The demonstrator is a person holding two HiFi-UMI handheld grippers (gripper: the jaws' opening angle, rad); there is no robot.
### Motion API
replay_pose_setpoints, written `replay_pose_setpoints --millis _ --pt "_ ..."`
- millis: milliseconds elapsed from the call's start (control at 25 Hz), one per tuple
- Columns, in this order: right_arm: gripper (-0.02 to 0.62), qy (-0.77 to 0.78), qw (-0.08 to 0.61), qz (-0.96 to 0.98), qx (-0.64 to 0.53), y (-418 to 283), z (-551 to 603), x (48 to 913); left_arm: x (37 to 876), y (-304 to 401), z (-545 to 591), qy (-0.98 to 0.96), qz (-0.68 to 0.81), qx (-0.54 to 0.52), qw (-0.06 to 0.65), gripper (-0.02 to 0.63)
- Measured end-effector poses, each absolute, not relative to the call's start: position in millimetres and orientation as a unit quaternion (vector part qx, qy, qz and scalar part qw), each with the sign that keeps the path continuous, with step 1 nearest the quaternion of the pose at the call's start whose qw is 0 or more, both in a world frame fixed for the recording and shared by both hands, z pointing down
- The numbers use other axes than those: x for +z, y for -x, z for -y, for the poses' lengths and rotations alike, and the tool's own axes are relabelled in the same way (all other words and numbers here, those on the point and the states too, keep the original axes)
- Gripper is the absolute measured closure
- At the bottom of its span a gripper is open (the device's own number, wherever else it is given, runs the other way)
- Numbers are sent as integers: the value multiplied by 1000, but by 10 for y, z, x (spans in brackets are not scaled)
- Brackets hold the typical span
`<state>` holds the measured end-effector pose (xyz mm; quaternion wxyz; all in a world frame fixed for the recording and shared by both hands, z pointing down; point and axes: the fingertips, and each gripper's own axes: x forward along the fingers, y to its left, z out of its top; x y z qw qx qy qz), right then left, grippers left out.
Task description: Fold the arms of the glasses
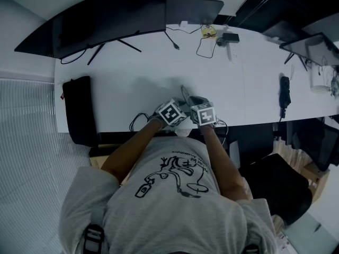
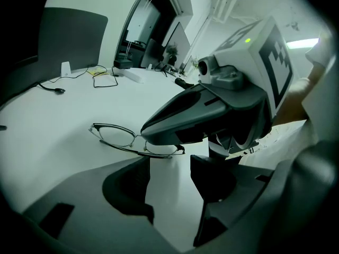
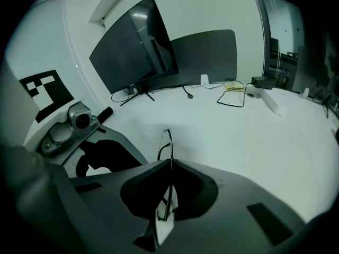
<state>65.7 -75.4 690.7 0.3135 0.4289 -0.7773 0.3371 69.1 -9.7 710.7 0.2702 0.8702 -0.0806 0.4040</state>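
Thin dark metal-framed glasses lie on the white table close to its front edge. My right gripper is shut on them, the frame running edge-on between its jaws and sticking out ahead. In the left gripper view, the right gripper covers one lens end while the other lens shows free. My left gripper sits just short of the glasses, open, with bare table between its jaws. In the head view both grippers, left and right, sit side by side at the near edge.
A curved monitor stands at the back left, a black pouch at the left end. Cables and a power strip lie at the back. A dark object lies to the right.
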Motion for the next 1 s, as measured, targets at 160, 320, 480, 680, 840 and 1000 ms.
replay_pose_setpoints --millis 160,320,480,680,840,1000 --pt "584 -423 313 777 344 -644 733 6929 7099 -697 105 -869 81 404 274 349" --pt "584 -418 322 771 358 -663 658 7129 7127 -717 101 -871 80 400 276 351" --pt "583 -421 340 769 341 -770 676 7183 7072 -728 146 -872 89 393 279 351" --pt "583 -439 351 762 323 -958 768 7203 7086 -669 180 -868 105 391 286 352" --pt "583 -449 372 767 268 -1081 916 7138 7138 -642 184 -866 118 386 295 364" --pt "582 -439 381 774 249 -1055 932 7120 7086 -619 226 -868 136 374 297 384"
